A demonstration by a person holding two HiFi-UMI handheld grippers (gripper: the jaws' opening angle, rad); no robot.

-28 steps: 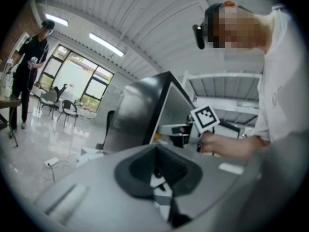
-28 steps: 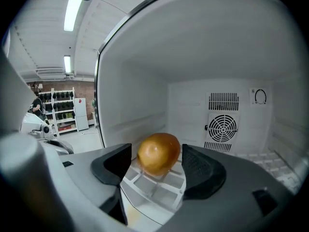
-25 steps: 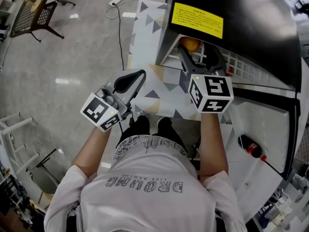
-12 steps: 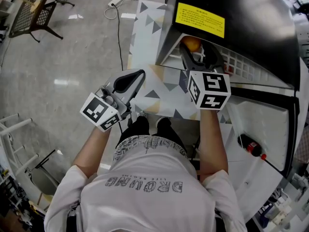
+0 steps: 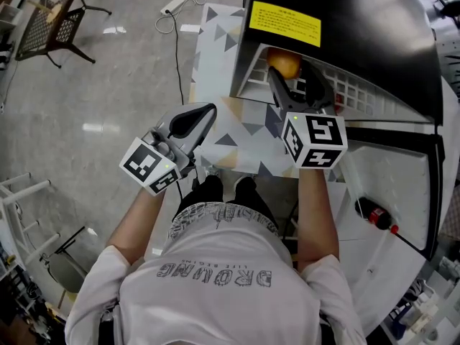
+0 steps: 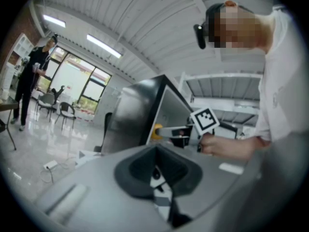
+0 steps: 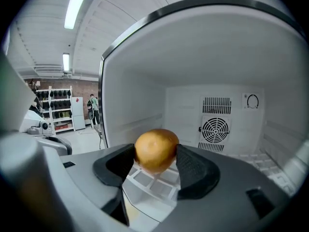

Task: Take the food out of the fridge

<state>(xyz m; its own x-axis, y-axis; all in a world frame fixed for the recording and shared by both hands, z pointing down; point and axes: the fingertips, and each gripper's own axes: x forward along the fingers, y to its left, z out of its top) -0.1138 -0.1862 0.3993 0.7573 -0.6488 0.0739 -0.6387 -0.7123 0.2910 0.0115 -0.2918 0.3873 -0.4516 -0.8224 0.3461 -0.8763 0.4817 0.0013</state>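
Right hand-held gripper (image 7: 154, 164) pinching the orange (image 7: 156, 150) across its middle, one dark pad on each flank, just inside the open fridge (image 5: 345, 27) above the white wire shelf (image 7: 145, 180); resting on that shelf or raised off it, not discernible. Left hand-held gripper (image 6: 157, 153) pressed together on nothing, held over the triangle-patterned sheet (image 5: 215, 49), apart from the fridge. Probably light and firm with slight give, dimpled peel lending fair friction; round, hence prone to rolling out of an off-centre pinch. Best held at the widest girth, with moderate squeeze to avoid bruising.
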